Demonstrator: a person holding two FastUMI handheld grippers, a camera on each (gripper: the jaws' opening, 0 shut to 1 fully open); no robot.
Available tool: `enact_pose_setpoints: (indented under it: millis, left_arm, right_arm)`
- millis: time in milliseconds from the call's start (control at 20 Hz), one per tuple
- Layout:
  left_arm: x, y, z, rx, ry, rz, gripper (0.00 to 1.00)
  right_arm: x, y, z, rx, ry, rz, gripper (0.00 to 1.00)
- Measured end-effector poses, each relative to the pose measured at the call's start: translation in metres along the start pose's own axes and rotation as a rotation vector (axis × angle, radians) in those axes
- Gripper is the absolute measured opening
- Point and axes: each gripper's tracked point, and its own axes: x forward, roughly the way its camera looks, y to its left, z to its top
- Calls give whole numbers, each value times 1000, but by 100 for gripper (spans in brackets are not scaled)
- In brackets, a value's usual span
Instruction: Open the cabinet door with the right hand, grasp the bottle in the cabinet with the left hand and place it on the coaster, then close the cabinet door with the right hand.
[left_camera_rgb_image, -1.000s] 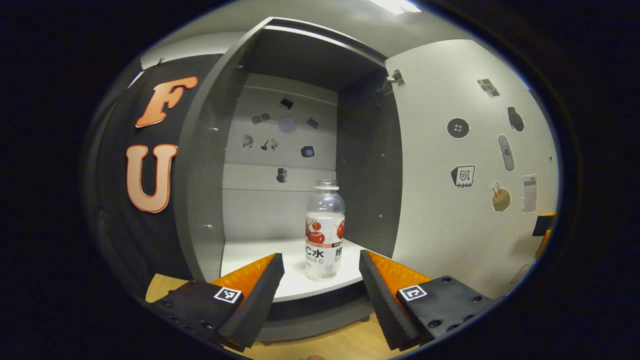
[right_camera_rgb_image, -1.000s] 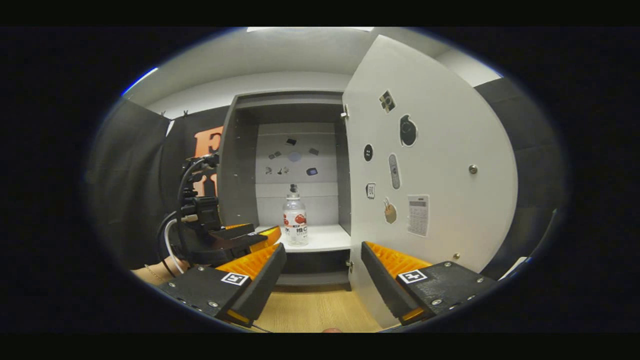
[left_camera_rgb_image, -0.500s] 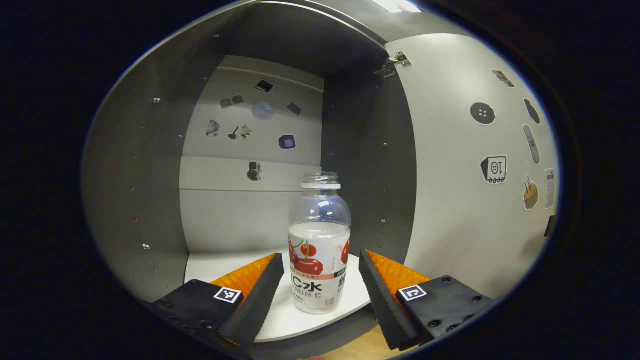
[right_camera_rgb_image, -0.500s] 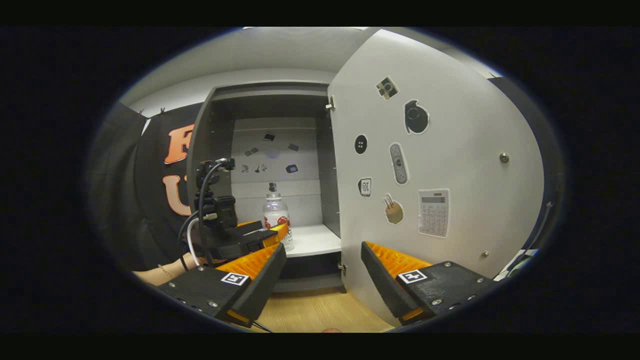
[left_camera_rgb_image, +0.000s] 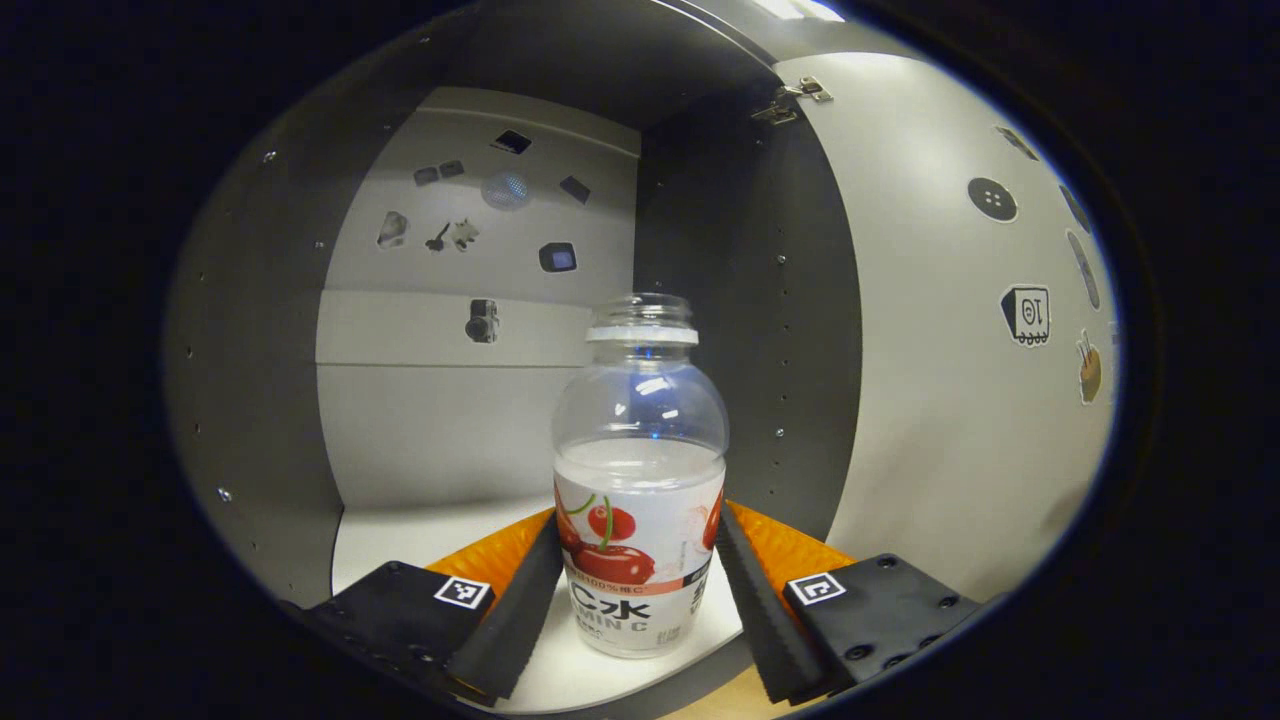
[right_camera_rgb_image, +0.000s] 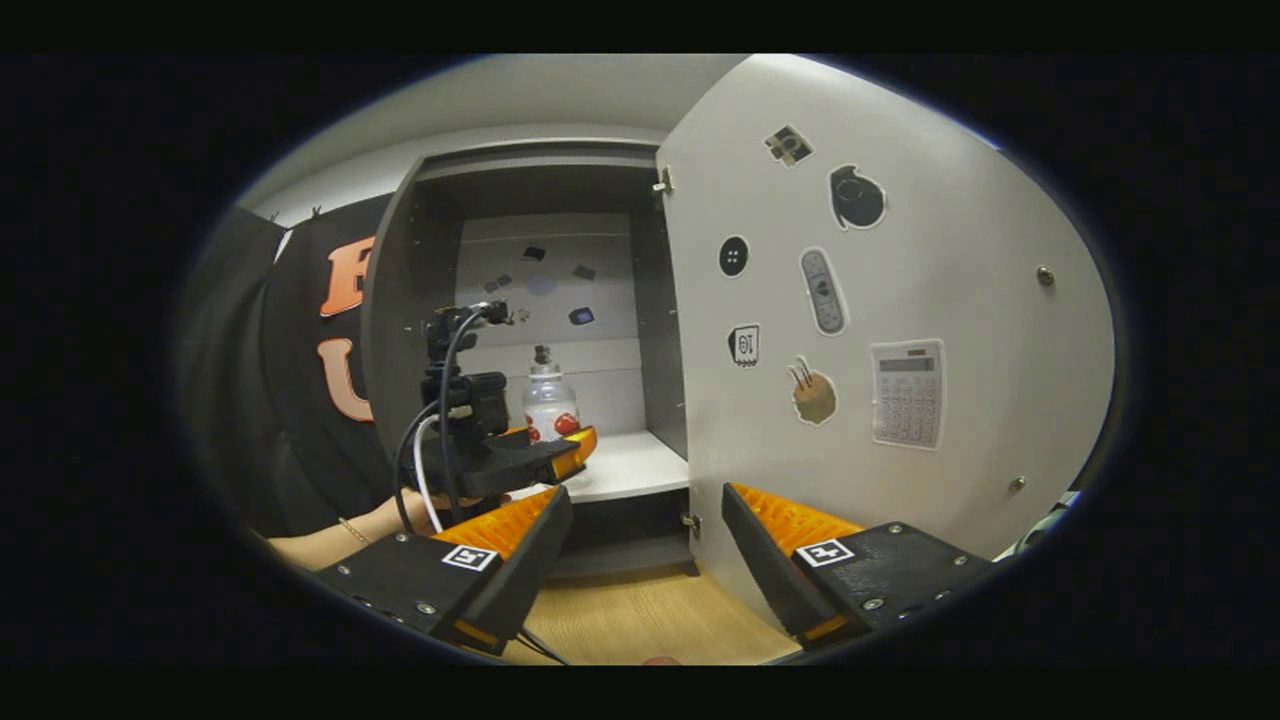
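Grey cabinet walls (left_camera_rgb_image: 250, 380) close round the left hand-held gripper (left_camera_rgb_image: 640, 590), whose fingers stand on either side of the bottle (left_camera_rgb_image: 640, 500) at label height. Whether both press on it I cannot tell; they look at most just touching. The bottle stands upright on the white shelf (left_camera_rgb_image: 400, 535) near its front edge. Risk, as I judge it: one finger meeting the bottle first would push it sideways or tip it, and its smooth, rounded, part-filled body could slip if lifted on a loose grip. The right gripper view adds what the left lacks: the right hand-held gripper (right_camera_rgb_image: 640, 560) open and empty over the wooden surface (right_camera_rgb_image: 630, 620), the open door (right_camera_rgb_image: 950, 300) and the hand (right_camera_rgb_image: 420, 510) behind the left tool
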Motion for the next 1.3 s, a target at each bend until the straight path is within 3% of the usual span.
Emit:
enact_pose_setpoints:
  millis: [100,400,650,1000,1300]
  left_arm:
    - [0,0,-1,-4,-1,5,86]
    - [-8,4,2,18,-7,33,81]
    - [-38,5,16,24,-67,89,81]
    - [-145,11,15,-19,-95,238,81]
    - [-239,31,-29,-21,-72,412,81]
  right_arm:
    - [-1,-2,0,-17,2,-2,93]
    - [-4,-4,0,-39,-4,20,93]
    - [-8,6,2,-48,-26,106,93]
    - [-20,20,1,-62,-39,255,93]
    - [-29,25,-5,-110,-41,364,93]
